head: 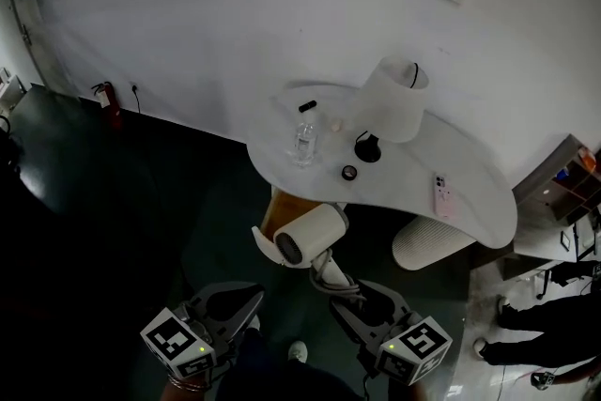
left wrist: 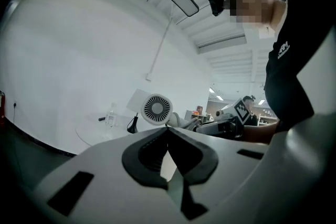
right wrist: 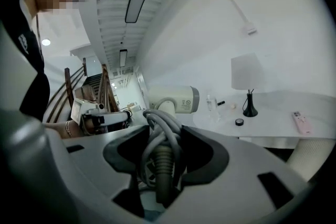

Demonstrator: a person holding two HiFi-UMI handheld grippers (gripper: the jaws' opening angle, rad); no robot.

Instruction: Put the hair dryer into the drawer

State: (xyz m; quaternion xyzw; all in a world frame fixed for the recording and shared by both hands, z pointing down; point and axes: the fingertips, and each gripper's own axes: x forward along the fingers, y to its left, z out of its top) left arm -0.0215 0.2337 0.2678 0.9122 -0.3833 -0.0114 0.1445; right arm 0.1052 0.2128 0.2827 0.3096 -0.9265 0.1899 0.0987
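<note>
White hair dryer (head: pixel 308 238), carried just ahead of right gripper (right wrist: pixel 160 160), jaws clamped on its handle and coiled cord (right wrist: pixel 157 128); left gripper (left wrist: pixel 168 131) closed, empty.

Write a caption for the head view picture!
Right gripper grips the hair dryer by its corded handle, near the white table.

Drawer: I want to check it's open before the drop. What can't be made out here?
- Drawer: head view, only a brown patch behind the hair dryer, under the table; open or not, unclear.
- Small things beside the lamp: head view, too small to name.
- Right claw: right gripper view, the dryer's coiled cord covers its grip.
</note>
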